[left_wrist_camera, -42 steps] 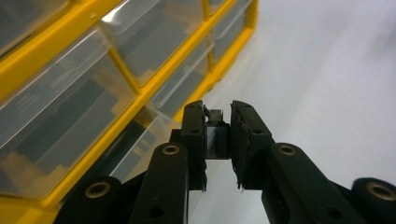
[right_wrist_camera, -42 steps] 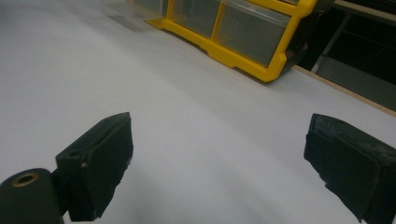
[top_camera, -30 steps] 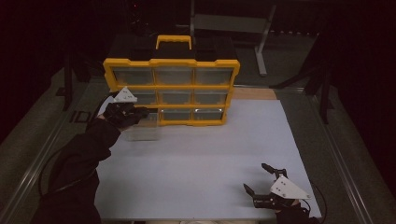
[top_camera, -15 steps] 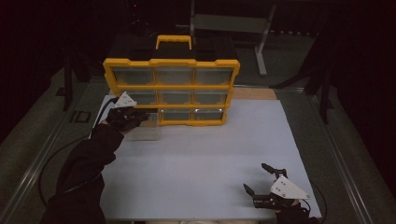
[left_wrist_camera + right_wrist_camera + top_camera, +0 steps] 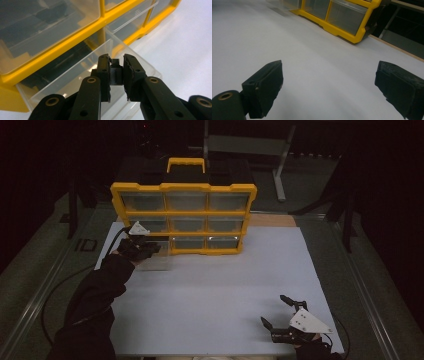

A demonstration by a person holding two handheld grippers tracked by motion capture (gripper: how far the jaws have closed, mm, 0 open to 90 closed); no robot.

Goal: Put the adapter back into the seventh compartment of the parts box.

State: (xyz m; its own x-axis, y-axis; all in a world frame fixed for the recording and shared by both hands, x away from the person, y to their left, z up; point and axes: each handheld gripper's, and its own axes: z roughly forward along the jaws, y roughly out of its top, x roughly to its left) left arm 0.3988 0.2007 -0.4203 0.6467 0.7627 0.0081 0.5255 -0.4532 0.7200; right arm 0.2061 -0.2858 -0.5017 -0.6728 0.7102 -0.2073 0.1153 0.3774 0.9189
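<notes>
The clear plastic drawer (image 5: 82,72) stands pulled out of the bottom-left slot of the yellow cabinet (image 5: 183,212), its front end resting out over the white surface (image 5: 220,285) while its back end sits at the mouth of the slot. In the high view the drawer (image 5: 156,260) lies just in front of the cabinet's lower left corner. The left tool (image 5: 117,75) grips the drawer's front: its two black jaws stand narrow, pressed from either side on the small dark handle tab at the middle of the front wall. In the high view the left tool (image 5: 150,249) comes in from the left, carried by a dark-sleeved arm, with a grey three-cornered plate on top and a cable trailing back toward the surface's left edge.

The cabinet stands upright at the far side of the surface, three rows of three see-through drawers, with a yellow handle on its top. The other drawers sit pushed in.

The right tool (image 5: 280,320) rests well apart from all this, low at the near right corner of the surface. Its jaws stand wide, with bare white surface between them, and the cabinet's lower right corner (image 5: 352,27) shows beyond.
</notes>
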